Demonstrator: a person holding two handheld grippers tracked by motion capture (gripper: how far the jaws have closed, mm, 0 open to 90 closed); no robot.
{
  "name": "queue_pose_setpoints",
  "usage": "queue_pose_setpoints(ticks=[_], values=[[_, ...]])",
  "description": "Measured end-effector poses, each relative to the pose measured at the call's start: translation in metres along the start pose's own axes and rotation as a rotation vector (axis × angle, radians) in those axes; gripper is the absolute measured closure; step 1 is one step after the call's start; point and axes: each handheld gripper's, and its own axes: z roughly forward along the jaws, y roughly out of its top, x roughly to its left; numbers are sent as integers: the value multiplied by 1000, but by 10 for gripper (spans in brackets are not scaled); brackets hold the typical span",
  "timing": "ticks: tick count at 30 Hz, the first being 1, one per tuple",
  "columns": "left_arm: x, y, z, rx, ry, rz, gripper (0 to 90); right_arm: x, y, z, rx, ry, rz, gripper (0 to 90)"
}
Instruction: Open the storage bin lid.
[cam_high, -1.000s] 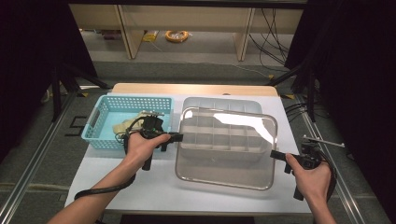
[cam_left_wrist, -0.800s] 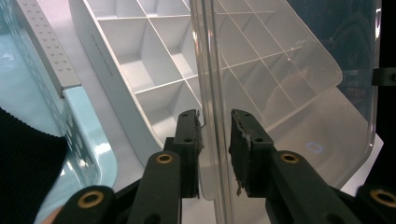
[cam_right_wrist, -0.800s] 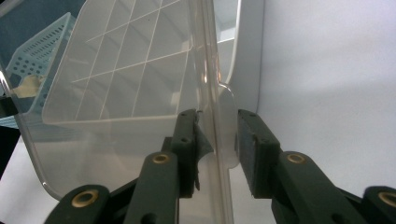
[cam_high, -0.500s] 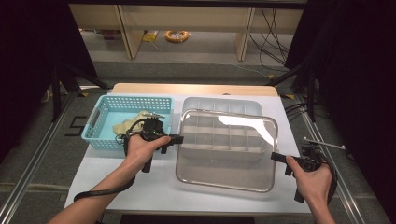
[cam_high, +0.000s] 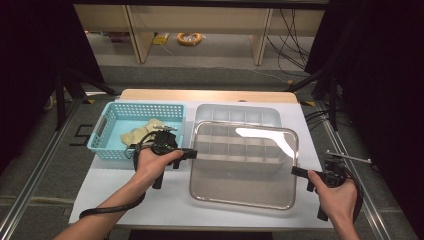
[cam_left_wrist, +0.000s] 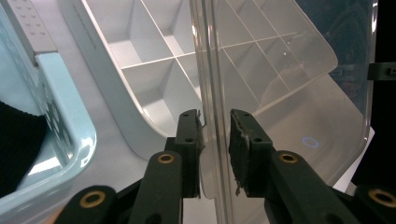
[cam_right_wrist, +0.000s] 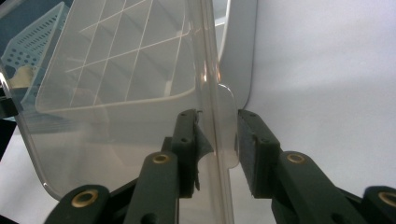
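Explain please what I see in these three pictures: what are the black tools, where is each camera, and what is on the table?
A person stands at a white table and holds one hand tool in each hand. Each tool is a gripper with two black jaws. The wide picture comes from a camera above the person, looking down. The other two come from small cameras riding on the grippers, looking along their jaws.

On the table lie a blue basket with something pale inside, and a white tray divided into compartments, which look empty. Over the tray is a clear lid. The left gripper and the right gripper each have one lid edge between the jaws. A small gap shows beside each edge, so I cannot tell how firmly they clamp.
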Motion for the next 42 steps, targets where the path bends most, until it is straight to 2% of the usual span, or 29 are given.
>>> queue_pose_setpoints(ticks=[1,2,3,4,8,9,14,15,18,19,20,21,25,26,27,29,30,31,32,33,34,35,36,37,38,39,40,41,42], values=[[0,-1,0,3,0,-3,732,6,-1,-2,25,12,86,704],[0,-1,0,6,0,1,732,6,-1,-2,25,12,86,704],[0,-2,0,11,1,6,732,4,-2,-1,16,13,61,704],[0,-3,0,14,1,1,732,0,-2,1,5,-8,6,704],[-1,-6,1,23,0,5,731,4,-4,-2,33,-5,53,704],[-1,-7,1,27,4,5,731,1,-5,-2,21,-16,11,704],[-3,-12,3,41,-1,5,731,-1,-6,-3,22,-19,0,704],[-3,-13,4,47,-7,3,731,0,-7,-4,27,-16,19,704],[-4,-15,4,58,-14,-1,731,-1,-8,-6,30,-27,3,704],[-4,-16,4,58,-8,2,731,0,-8,-9,46,-12,22,704],[-5,-16,4,58,-4,4,731,-3,-9,-5,25,-8,-2,704],[-5,-17,4,64,-14,3,731,-2,-10,-7,34,-28,3,704],[-6,-20,5,76,-17,11,730,-2,-13,-7,46,-18,41,704],[-6,-21,5,79,-12,10,730,-2,-13,-7,46,-18,41,704],[-7,-23,5,88,-11,13,730,-5,-15,-7,46,-15,15,704],[-7,-24,5,93,-20,12,730,-4,-15,-10,66,-13,34,704],[-7,-25,5,96,-20,14,730,0,-18,-8,84,-22,114,704],[-7,-26,5,100,-21,17,730,0,-18,-8,84,-22,114,704],[-9,-29,6,99,-15,19,729,-1,-20,-10,66,6,120,704],[-9,-29,6,99,-15,19,729,-1,-20,-10,66,6,120,704],[-9,-30,6,107,-21,20,729,-2,-21,-10,73,-22,95,703],[-9,-31,7,115,-26,19,729,-6,-21,-10,72,-39,36,703],[-9,-33,7,117,-27,18,729,-7,-22,-10,67,-29,31,703],[-9,-34,8,123,-31,12,729,-7,-23,-9,72,-49,36,703],[-8,-35,8,122,-33,8,729,-7,-23,-10,79,-38,36,703],[-8,-35,8,122,-35,5,730,-6,-25,-10,81,-32,72,704],[-8,-35,8,121,-37,2,730,-6,-25,-10,81,-32,72,704],[-8,-36,8,121,-38,0,730,-6,-25,-11,84,-10,71,703],[-9,-36,8,120,-37,1,730,-6,-25,-12,91,-20,65,704]])
